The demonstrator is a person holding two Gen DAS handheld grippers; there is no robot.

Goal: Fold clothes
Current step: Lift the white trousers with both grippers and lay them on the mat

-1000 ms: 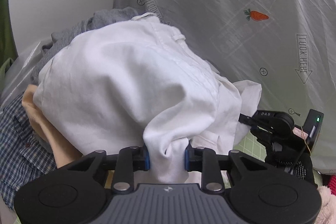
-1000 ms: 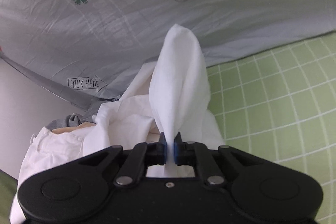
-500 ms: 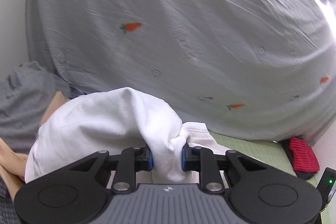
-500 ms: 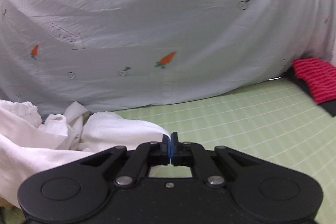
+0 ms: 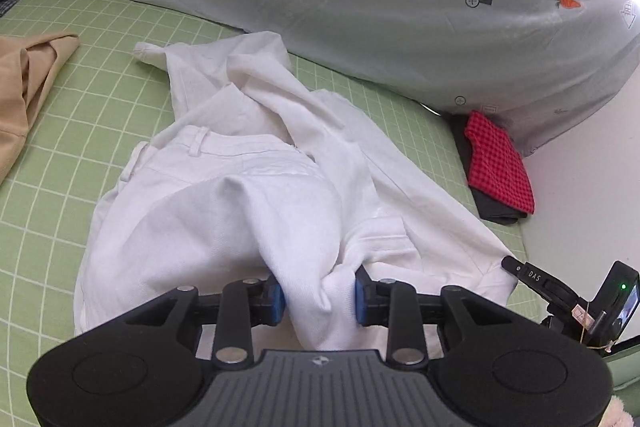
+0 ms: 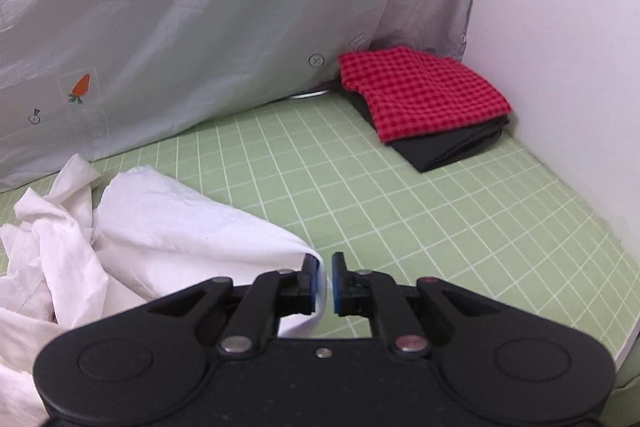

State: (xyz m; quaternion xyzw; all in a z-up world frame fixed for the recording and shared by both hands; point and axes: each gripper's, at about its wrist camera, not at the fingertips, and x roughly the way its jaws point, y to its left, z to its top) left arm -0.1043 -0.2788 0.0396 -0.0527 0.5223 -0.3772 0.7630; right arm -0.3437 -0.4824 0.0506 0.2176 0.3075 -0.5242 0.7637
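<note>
**Green grid mat and what lies on it**

A light green mat [image 5: 100, 75] ruled with white squares carries everything. White trousers [image 5: 224, 195] lie crumpled on it straight ahead of the left tongs. A tan garment [image 5: 24, 79] sits far to their left. Ahead and to the right of the right tongs, a folded red checked cloth [image 6: 420, 87] rests on a folded black one [image 6: 452, 143].
</note>
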